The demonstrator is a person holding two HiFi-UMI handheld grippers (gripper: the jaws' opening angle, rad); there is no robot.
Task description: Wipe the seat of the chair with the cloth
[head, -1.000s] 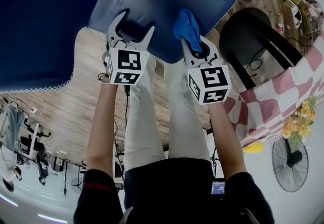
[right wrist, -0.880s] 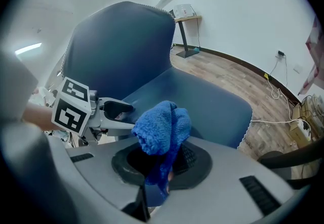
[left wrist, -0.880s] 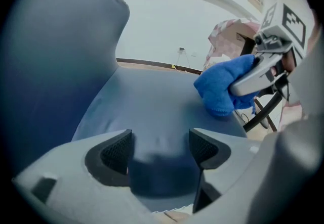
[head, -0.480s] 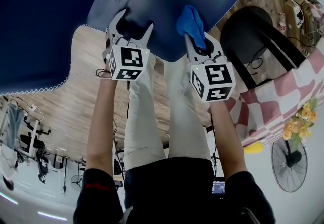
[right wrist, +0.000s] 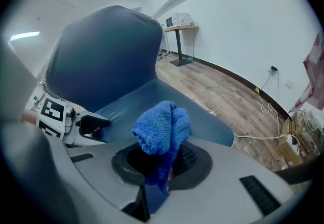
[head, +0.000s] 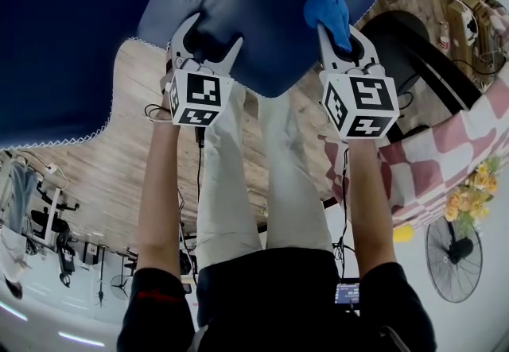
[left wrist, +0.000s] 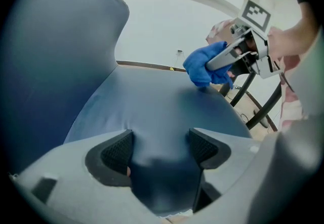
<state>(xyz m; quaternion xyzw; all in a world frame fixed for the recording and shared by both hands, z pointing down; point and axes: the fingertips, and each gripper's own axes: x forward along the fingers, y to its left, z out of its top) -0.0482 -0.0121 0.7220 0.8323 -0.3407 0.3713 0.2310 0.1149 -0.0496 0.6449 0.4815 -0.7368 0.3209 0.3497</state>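
Note:
The dark blue chair seat (head: 254, 17) fills the top middle of the head view, with the chair back (right wrist: 106, 56) behind it. My right gripper (head: 343, 34) is shut on a bunched blue cloth (head: 328, 5), which rests on the seat near its right edge. The right gripper view shows the cloth (right wrist: 162, 127) sticking up between the pads of that gripper (right wrist: 161, 162). My left gripper (head: 205, 39) stands open at the seat's front edge, and seat fabric (left wrist: 152, 112) lies between its spread jaws (left wrist: 159, 144). From the left gripper view, the cloth (left wrist: 205, 66) and right gripper (left wrist: 238, 53) are at the right.
A black curved chair frame (head: 406, 48) stands right of the seat, beside a red-and-white chequered cloth (head: 469, 136). A fan (head: 457, 251) and yellow flowers (head: 469, 187) are lower right. Cables and a power strip (right wrist: 286, 142) lie on the wood floor. The person's legs (head: 254, 176) are below the seat.
My right gripper has slid the cloth across the seat to the right and farther away, near the seat's right edge. The left gripper has barely moved.

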